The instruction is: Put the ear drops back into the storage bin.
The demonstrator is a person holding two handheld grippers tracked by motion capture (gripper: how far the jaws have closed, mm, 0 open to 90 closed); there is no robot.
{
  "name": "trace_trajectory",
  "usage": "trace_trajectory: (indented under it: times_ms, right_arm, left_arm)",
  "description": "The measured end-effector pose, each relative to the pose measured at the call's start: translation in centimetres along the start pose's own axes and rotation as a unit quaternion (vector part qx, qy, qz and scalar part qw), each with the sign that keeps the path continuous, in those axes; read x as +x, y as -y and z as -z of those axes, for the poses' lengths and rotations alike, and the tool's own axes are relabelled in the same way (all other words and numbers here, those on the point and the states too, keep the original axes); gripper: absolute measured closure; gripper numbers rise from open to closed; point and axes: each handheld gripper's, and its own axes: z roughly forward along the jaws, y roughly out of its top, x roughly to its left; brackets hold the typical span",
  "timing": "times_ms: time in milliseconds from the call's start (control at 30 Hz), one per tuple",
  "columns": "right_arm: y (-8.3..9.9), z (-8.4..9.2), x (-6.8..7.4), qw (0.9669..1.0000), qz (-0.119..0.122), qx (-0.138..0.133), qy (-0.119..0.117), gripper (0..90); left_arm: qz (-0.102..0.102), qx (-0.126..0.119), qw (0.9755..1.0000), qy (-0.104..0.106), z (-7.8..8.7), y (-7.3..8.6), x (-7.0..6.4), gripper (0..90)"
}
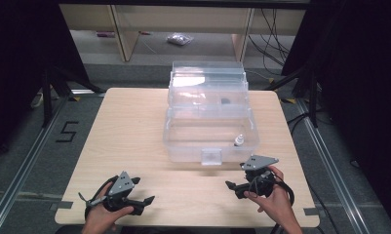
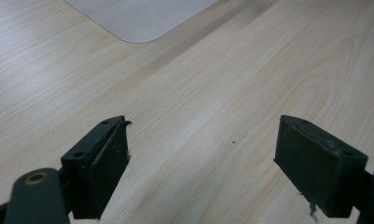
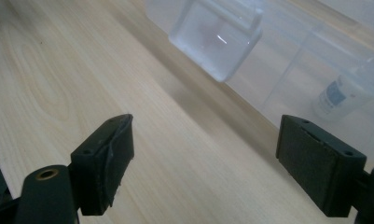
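Right gripper (image 1: 238,186) jaws wide apart, empty, low over near-right of light wooden table (image 1: 134,126), angled at clear plastic storage box (image 1: 210,131) just beyond; probably lining up on its front latch tab (image 3: 216,41). Small white bottle (image 1: 239,140) stands inside box, near-right corner. Left gripper (image 1: 146,202) near-left, also agape, holding nothing, parked clear of box.

1 clear plastic box (image 1: 210,141), lid open, on 1 wooden tabletop (image 1: 134,126). 1 small bottle (image 1: 239,140) inside the box. 1 latch (image 1: 212,156) on its front wall. 2 grippers: left gripper (image 1: 146,200), right gripper (image 1: 230,185). 2 hands.
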Motion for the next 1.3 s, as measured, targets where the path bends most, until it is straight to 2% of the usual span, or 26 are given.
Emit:
trace_trajectory:
  times_ms: [33, 133, 167, 200, 233, 333, 433, 467, 600, 633, 667, 700, 767, 800, 867, 900, 933, 967, 1033, 1067, 1100, 1133, 1167, 1200, 1267, 1300]
  right_arm:
    - [0.2, -0.1, -0.1, 1.0, 0.008, -0.002, -0.005, 19.9]
    - [0.7, 0.0, 0.3, 0.9998, -0.015, 0.009, -0.004, 19.4]
    - [0.9, 0.0, 0.0, 0.9999, -0.006, 0.006, -0.005, 19.1]
    - [1.1, 0.0, 0.1, 0.9998, -0.014, 0.009, -0.005, 19.1]
    - [1.2, 0.0, -0.1, 1.0, -0.006, 0.006, -0.004, 19.0]
    - [1.6, 0.2, -0.2, 0.9998, -0.017, 0.011, -0.004, 18.6]
    - [2.2, 0.2, -0.3, 0.9998, -0.017, 0.01, 0.0, 18.5]
    - [2.3, 0.2, -0.3, 0.9996, -0.025, 0.015, -0.001, 18.5]
    - [2.9, 0.2, -0.4, 0.9996, -0.022, 0.017, -0.004, 18.6]
    - [3.1, 0.1, -0.2, 0.9991, -0.037, 0.018, -0.004, 18.6]
    - [3.2, 0.2, -0.4, 0.9994, -0.028, 0.018, -0.004, 18.6]
    - [3.3, 0.0, -0.2, 0.9992, -0.038, 0.012, -0.002, 18.5]
    - [3.5, 0.1, -0.5, 0.9996, -0.02, 0.018, -0.008, 18.5]
    - [3.6, 0.2, -0.3, 0.9992, -0.033, 0.02, -0.004, 18.5]
    - [3.8, 0.1, -0.2, 0.9992, -0.033, 0.02, -0.005, 18.4]
    - [3.9, 0.2, 0.0, 0.9987, -0.042, 0.027, -0.008, 18.4]
    - [4.0, 0.0, -0.1, 0.9993, -0.033, 0.015, -0.002, 18.4]
    - [4.0, 0.2, -0.1, 0.9991, -0.033, 0.024, -0.008, 18.4]
    - [4.2, 0.0, 0.1, 0.999, -0.039, 0.018, -0.009, 18.4]
    - [4.2, 0.1, 0.1, 0.999, -0.035, 0.021, -0.017, 18.4]
    - [4.4, 0.0, 0.2, 0.9992, -0.035, 0.019, -0.009, 18.3]
    - [4.4, 0.1, 0.1, 0.9988, -0.036, 0.029, -0.015, 18.3]
    - [4.5, 0.1, 0.1, 0.9989, -0.036, 0.028, -0.013, 18.2]
    - [4.6, 0.1, 0.2, 0.9989, -0.033, 0.031, -0.014, 18.0]
    - [4.8, 0.1, 0.4, 0.9983, -0.044, 0.035, -0.017, 17.5]
    - [4.9, 0.2, 0.3, 0.9984, -0.035, 0.041, -0.016, 17.5]
  left_arm:
    - [0.0, 0.0, 1.0, 0.0, 0.0, 0.0, 0.0, 16.8]
    - [0.002, 0.0, 1.0, 0.001, 0.0, 0.0, 0.0, 16.8]
    - [0.0, -0.002, 1.0, -0.002, 0.0, 0.0, 0.0, 16.8]
    - [-0.001, -0.002, 1.0, -0.002, 0.0, 0.0, 0.0, 16.8]
    - [0.0, -0.002, 1.0, -0.002, 0.0, 0.0, 0.0, 16.9]
    - [0.0, -0.002, 1.0, -0.002, 0.0, 0.0, 0.0, 16.9]
    - [0.002, -0.002, 1.0, -0.002, 0.0, 0.0, 0.0, 16.8]
    - [0.0, -0.002, 1.0, -0.002, 0.0, 0.0, 0.0, 16.8]
    - [-0.001, -0.001, 1.0, -0.002, 0.0, 0.0, 0.0, 16.8]
    - [0.001, 0.001, 1.0, -0.003, 0.0, 0.0, -0.1, 16.8]
    - [0.003, 0.0, 1.0, -0.003, 0.0, 0.0, -0.1, 16.8]
    - [-0.002, 0.0, 1.0, -0.003, 0.0, 0.0, 0.0, 16.8]
    - [-0.002, 0.0, 1.0, -0.004, 0.0, 0.0, 0.0, 16.9]
    - [-0.002, 0.0, 1.0, -0.004, 0.0, 0.0, 0.0, 16.8]
    - [-0.003, 0.0, 1.0, -0.004, 0.0, 0.0, 0.0, 16.9]
    - [-0.003, 0.0, 1.0, -0.004, 0.0, 0.0, 0.0, 16.8]
    - [-0.003, 0.0, 1.0, -0.003, 0.0, 0.0, 0.0, 16.8]
    - [-0.002, 0.0, 1.0, -0.003, 0.0, 0.0, 0.0, 16.8]
    - [-0.003, 0.0, 1.0, -0.004, 0.0, 0.0, 0.0, 16.8]
    - [-0.003, 0.0, 1.0, -0.004, 0.0, 0.0, 0.0, 16.8]
    - [-0.003, 0.0, 1.0, -0.004, 0.0, 0.0, 0.0, 16.8]
    - [-0.002, 0.0, 1.0, -0.004, 0.0, 0.0, 0.0, 16.8]
    - [-0.004, 0.0, 1.0, -0.004, 0.0, 0.0, 0.0, 16.8]
    - [0.01, -0.009, 0.9999, 0.001, -0.1, 0.0, -0.2, 16.8]
    - [0.01, -0.009, 0.9999, 0.001, -0.1, 0.0, -0.2, 16.9]
    - [0.01, -0.011, 0.9999, 0.0, -0.1, 0.0, -0.2, 16.8]
